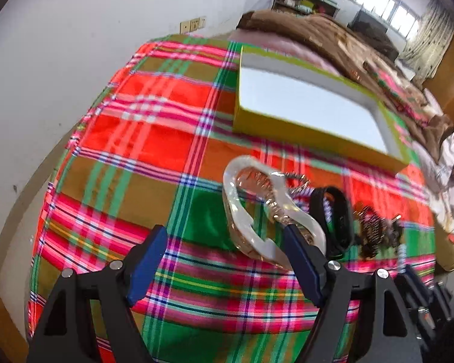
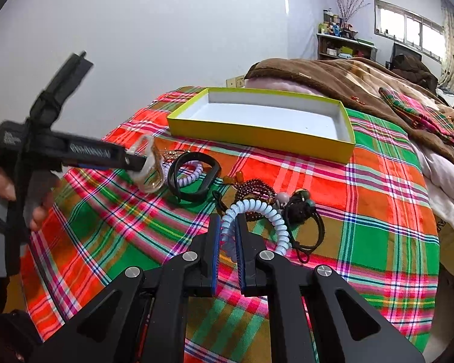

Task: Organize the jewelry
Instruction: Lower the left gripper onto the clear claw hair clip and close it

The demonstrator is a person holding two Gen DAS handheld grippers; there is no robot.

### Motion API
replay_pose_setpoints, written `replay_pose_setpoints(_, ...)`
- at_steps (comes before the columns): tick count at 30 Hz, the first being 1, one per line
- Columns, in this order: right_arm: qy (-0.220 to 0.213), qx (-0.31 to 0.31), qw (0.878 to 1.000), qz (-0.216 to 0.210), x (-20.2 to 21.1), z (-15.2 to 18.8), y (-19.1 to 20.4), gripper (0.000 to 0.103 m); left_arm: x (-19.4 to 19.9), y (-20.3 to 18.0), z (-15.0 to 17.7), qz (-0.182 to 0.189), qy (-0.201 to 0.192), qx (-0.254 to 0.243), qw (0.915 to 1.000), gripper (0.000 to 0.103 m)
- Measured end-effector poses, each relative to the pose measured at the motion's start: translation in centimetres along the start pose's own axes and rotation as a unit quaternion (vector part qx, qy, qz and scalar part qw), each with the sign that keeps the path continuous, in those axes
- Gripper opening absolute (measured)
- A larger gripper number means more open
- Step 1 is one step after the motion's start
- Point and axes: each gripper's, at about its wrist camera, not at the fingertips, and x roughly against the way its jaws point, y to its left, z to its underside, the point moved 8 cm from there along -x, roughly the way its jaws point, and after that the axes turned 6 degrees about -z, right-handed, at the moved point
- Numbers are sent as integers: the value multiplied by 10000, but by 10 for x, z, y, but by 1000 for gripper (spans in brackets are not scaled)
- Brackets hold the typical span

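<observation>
Right wrist view, left tool (image 2: 136,160) lettering blurred, unreadable, yellow box (image 2: 257,139) unmarked

A bed (image 2: 378,199) spread with a bright plaid cloth (image 1: 142,139) carries everything, with a brown blanket (image 2: 333,75) heaped at its far end. Beyond both pairs of jaws lies a shallow yellow box (image 2: 257,139), white inside; nearer, just ahead of the left jaws, sit a pearly white bangle (image 1: 242,220) and a black band (image 2: 193,178) ringing a lilac coil tie (image 2: 190,175). Just past the right jaws lie dark red beads (image 2: 254,193), a black hair tie (image 2: 302,211) and a pale blue coil tie (image 2: 272,214)
</observation>
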Motion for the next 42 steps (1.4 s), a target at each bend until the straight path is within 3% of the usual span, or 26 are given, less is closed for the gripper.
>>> replay_pose_setpoints(6, -78, 0, 10000, -29, 3, -2, 1, 10, -9, -2, 9, -179, 63, -110, 9998, 78)
replay_pose_setpoints(14, -88, -21, 10000, -29, 1, -3, 4, 10, -7, 0, 12, -218, -51, -340, 9992, 48)
replay_pose_setpoints(17, -122, -33, 9999, 3, 2, -5, 6, 10, -7, -7, 10, -65, -67, -437, 9990, 34)
replay_pose_setpoints(21, -150, -48, 9999, 43, 4, -9, 7, 10, -6, -11, 9, 77, -83, -520, 9986, 23)
replay_pose_setpoints(26, -178, -75, 9998, 105, 5, -12, 7, 10, -3, -12, 8, 207, -153, -530, 9983, 22)
replay_pose_setpoints(29, -193, -91, 9997, 133, 6, -15, 6, 10, 3, -12, 7, 239, -262, -609, 9975, 13)
replay_pose_setpoints(42, -338, -138, 9989, 304, 11, -28, 2, 10, 17, -10, -3, 391, -472, -673, 9958, 13)
